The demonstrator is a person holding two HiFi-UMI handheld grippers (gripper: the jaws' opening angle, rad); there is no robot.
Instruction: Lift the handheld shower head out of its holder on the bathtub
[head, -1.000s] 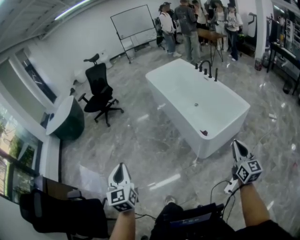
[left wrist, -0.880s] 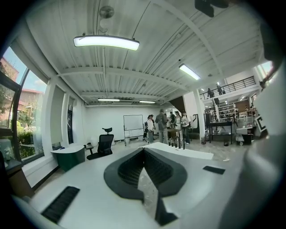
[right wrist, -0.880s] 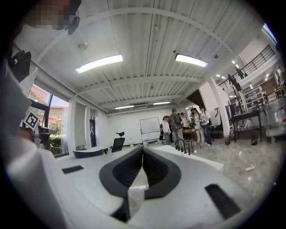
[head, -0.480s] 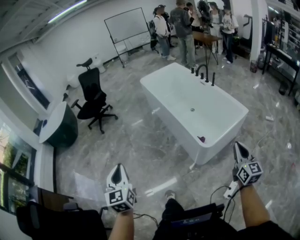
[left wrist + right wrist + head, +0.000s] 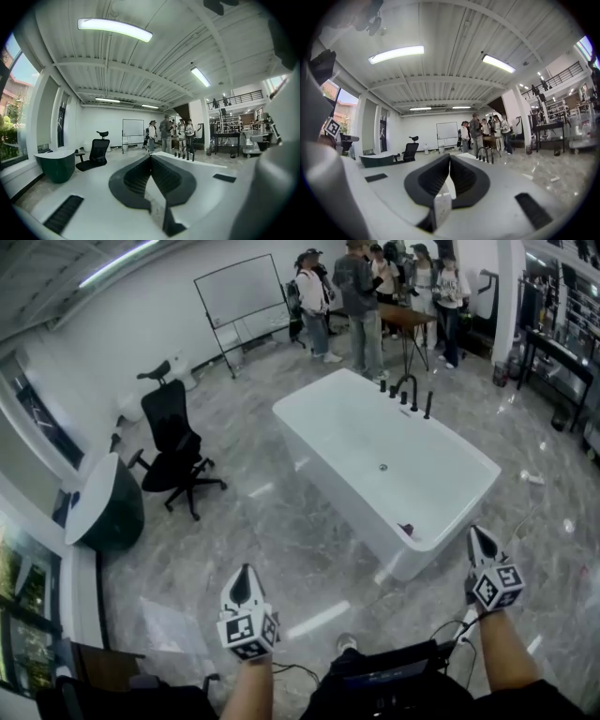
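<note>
Left gripper (image 5: pixel 244 574) and right gripper (image 5: pixel 478 534) are seen in the head view clenched and empty, low at the near edge. White freestanding bathtub (image 5: pixel 328 479) lies ahead of the right gripper, well apart. It is shown slightly larger than a second ago, and the black office chair (image 5: pixel 173 442) has slid leftwards. An approach is judged under way. Slim black handheld shower head (image 5: pixel 428 406) stands in its holder on the tub's far rim, beside the curved black faucet (image 5: pixel 406 383), untouched. In the left gripper view the jaws are pressed together with nothing between them, the tub fittings ahead and slightly right of the tips. In the right gripper view the jaws are likewise together and empty, the fittings far beyond the tips. No grasp has been started yet.
</note>
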